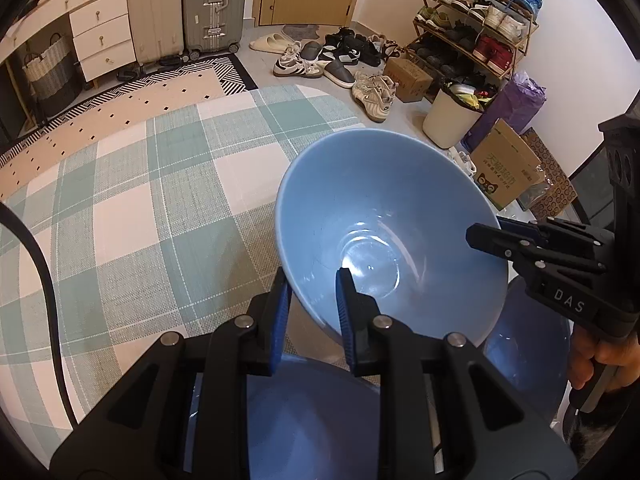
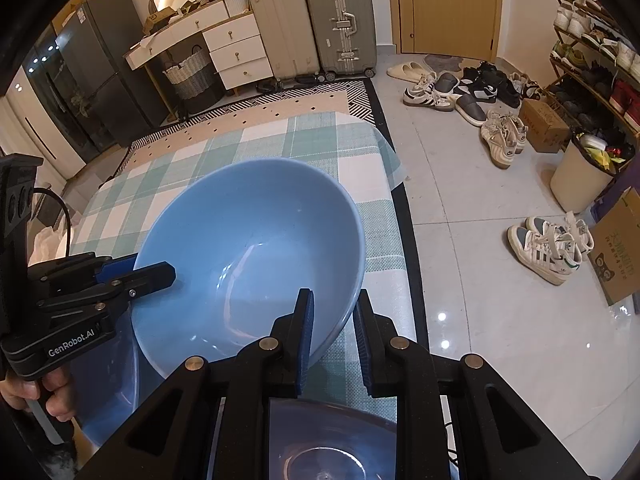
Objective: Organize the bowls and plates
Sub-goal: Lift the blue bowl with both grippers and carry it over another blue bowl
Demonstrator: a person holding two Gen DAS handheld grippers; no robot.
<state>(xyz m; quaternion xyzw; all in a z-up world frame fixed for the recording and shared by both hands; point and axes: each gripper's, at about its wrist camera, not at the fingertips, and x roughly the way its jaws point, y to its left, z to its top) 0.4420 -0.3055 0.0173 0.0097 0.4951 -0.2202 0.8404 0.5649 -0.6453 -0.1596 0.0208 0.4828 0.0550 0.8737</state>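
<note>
In the left wrist view, the left gripper [image 1: 312, 280] straddles the near rim of a light blue bowl [image 1: 384, 216], one pad inside the wall and one outside, apparently pressing it; the bowl is tipped and lifted above the checked tablecloth [image 1: 132, 208], probably so it can be carried over the other blue dishes [image 1: 312, 412] lying just below. On the right, the right gripper [image 1: 480, 236] reaches over the bowl's far-right rim, sharing the hold. In the right wrist view, the right gripper's fingers sit either side of the near-right rim, though a sliver of gap beside the outer pad means I cannot tell whether it truly clamps. The bowl looks glossy, smooth and empty, with soft highlights in its well.
</note>
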